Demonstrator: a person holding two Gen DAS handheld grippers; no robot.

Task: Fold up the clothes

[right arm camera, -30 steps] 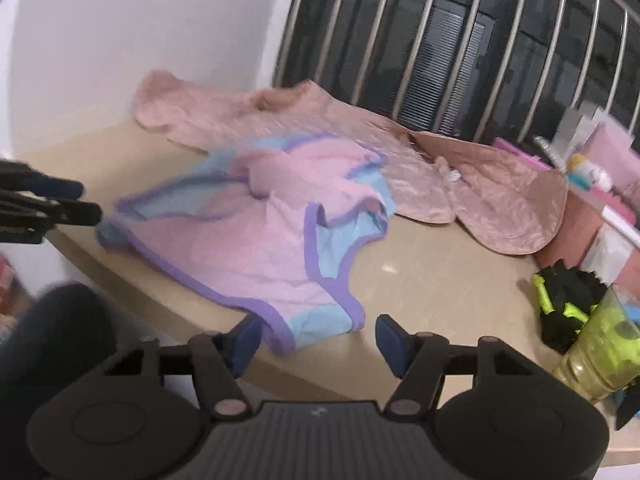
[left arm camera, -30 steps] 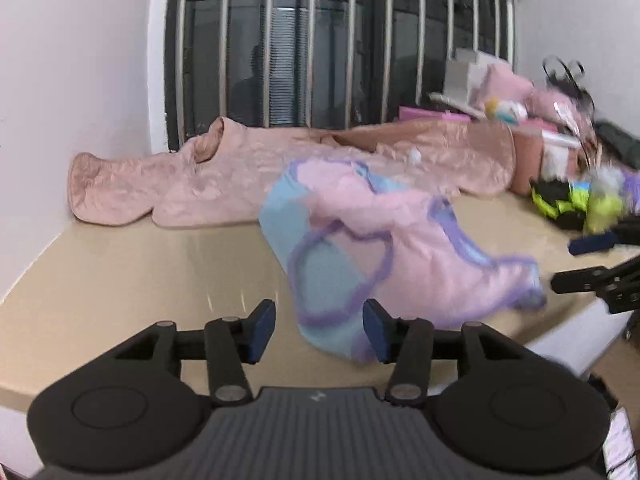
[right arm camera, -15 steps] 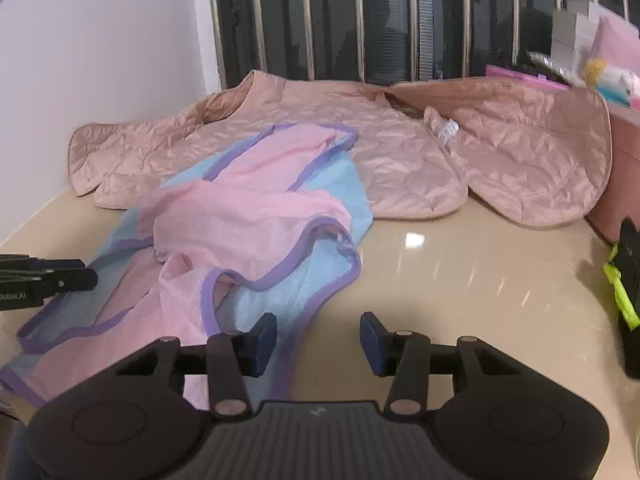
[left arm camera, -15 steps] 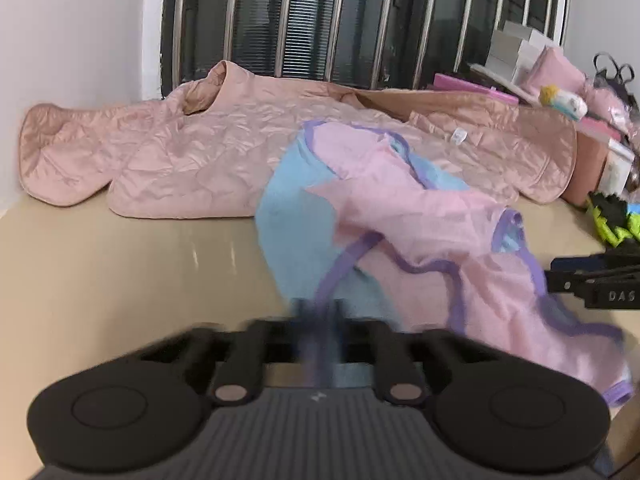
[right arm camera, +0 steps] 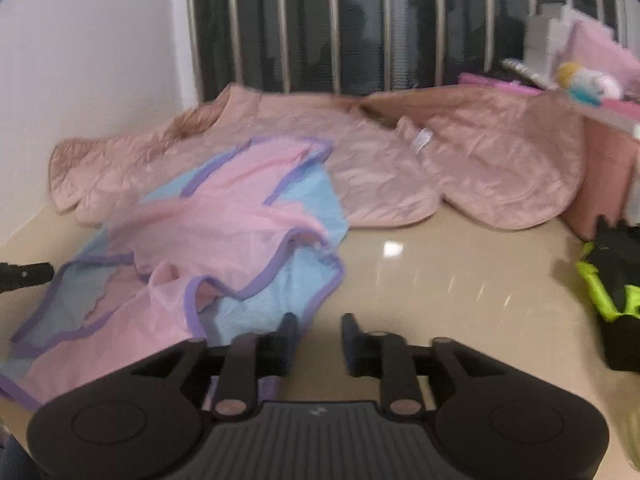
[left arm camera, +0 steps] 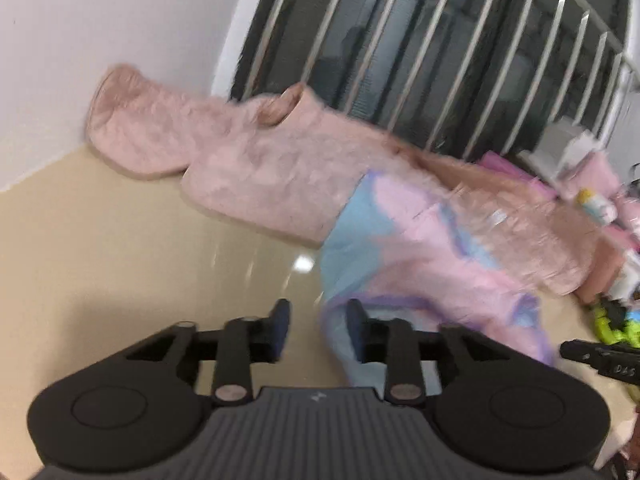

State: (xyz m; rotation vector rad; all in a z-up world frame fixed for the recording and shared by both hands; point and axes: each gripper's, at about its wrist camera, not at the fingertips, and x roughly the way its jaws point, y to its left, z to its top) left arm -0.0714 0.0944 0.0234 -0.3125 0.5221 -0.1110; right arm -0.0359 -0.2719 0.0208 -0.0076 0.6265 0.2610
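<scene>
A small pink and light-blue garment with purple trim (right arm camera: pixel 224 240) lies crumpled on the beige table; it also shows in the left wrist view (left arm camera: pixel 416 256). My left gripper (left arm camera: pixel 316 330) is open and empty at the garment's near left edge, its right finger touching the cloth. My right gripper (right arm camera: pixel 318 338) is open and empty at the garment's near right corner, its left finger over the purple hem. The right gripper's tips show at the right edge of the left wrist view (left arm camera: pixel 600 360).
A quilted pink jacket (right arm camera: pixel 380 160) is spread along the back by the barred window (right arm camera: pixel 360 20). A white wall (left arm camera: pixel 100 40) stands to the left. Pink boxes and a toy (right arm camera: pixel 588 84), and black and neon-green items (right arm camera: pixel 612 280), crowd the right side.
My left gripper was shut on the garment's edge half a second ago and has now opened and swung left. My right gripper has narrowed slightly. The garment has dropped onto the table.
</scene>
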